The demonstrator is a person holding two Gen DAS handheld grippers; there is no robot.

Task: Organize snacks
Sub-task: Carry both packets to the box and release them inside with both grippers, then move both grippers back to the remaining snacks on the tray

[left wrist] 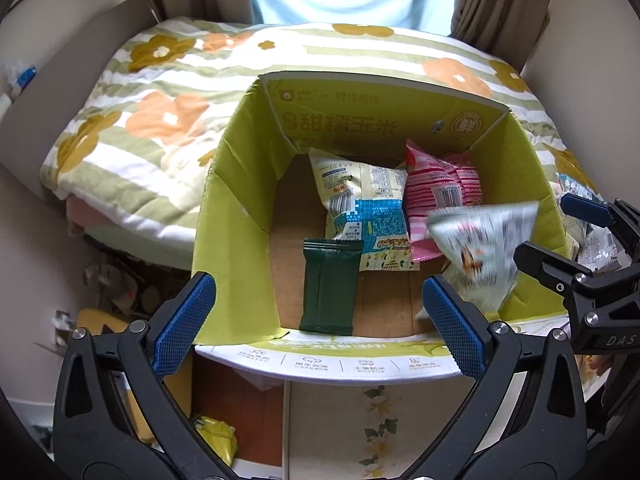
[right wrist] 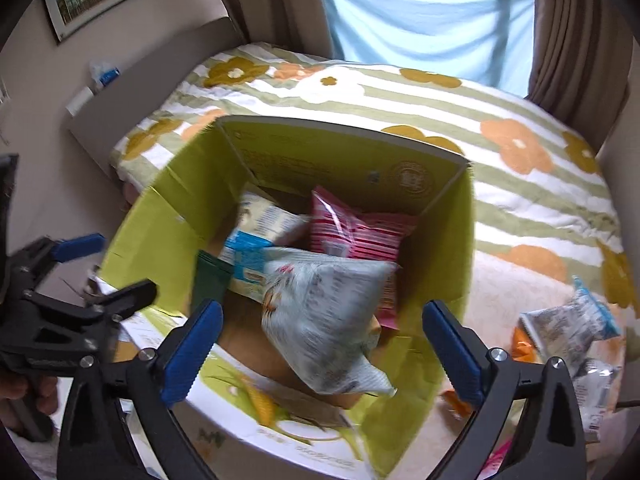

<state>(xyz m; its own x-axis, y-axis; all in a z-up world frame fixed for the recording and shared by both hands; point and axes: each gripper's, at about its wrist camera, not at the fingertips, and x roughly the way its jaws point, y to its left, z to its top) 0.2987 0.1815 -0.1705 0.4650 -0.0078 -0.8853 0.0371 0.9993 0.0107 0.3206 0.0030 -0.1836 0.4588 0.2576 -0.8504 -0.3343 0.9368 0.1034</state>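
A green cardboard box [left wrist: 236, 184] is sitting open-topped in the middle of both frames, standing against a bed covered by a striped floral quilt [left wrist: 168, 80] that is filling the upper half of each view. In the left wrist view the left gripper [left wrist: 320, 312] is hanging over the lower edge of the box with its blue pads [left wrist: 184, 320] spread as wide as they go — nothing is lying between them. Just beyond it a dark green packet [left wrist: 328, 284] is lying flat on the box floor, and behind that a cream-and-blue snack bag [left wrist: 360, 200] and a pink striped bag [left wrist: 436, 192] are leaning toward the far wall. In the right wrist view the right gripper [right wrist: 322, 344] is also standing wide open, its pads clear of everything, and a blurred grey-white snack bag [right wrist: 324, 320] is showing between and beyond its fingers, over the box's right half — touching neither pad. More wrapped snacks [right wrist: 576, 324] are lying outside the box at the lower right of that frame. The left gripper is appearing at the left edge there, with part of a hand [right wrist: 24, 396] below it.
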